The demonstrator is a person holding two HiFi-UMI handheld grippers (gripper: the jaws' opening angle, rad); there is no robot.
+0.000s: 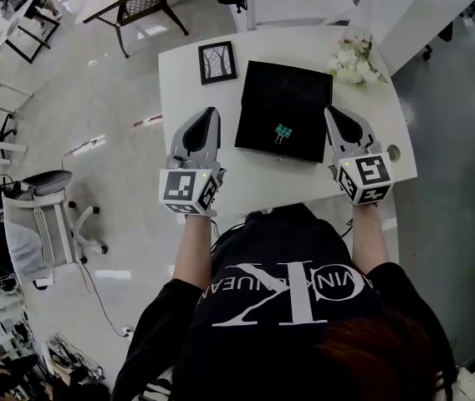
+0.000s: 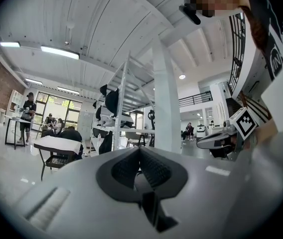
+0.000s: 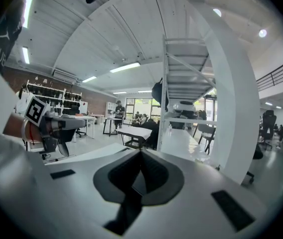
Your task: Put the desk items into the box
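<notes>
Forearms out. Left gripper (image 1: 211,111) and right gripper (image 1: 330,110) rest on the counter (image 1: 263,182), jaws together, empty, flanking the black box (image 1: 281,98). Green clip (image 1: 283,132) is on or in the box, can't tell which. Frame (image 1: 217,63) and flowers (image 1: 353,61) are still outside it. Looks like we're between picks. Next: open the left gripper and reach for the frame.

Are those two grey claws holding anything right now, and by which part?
Nothing is held: the left gripper and the right gripper are both shut and empty, flanking the flat black square box.
</notes>
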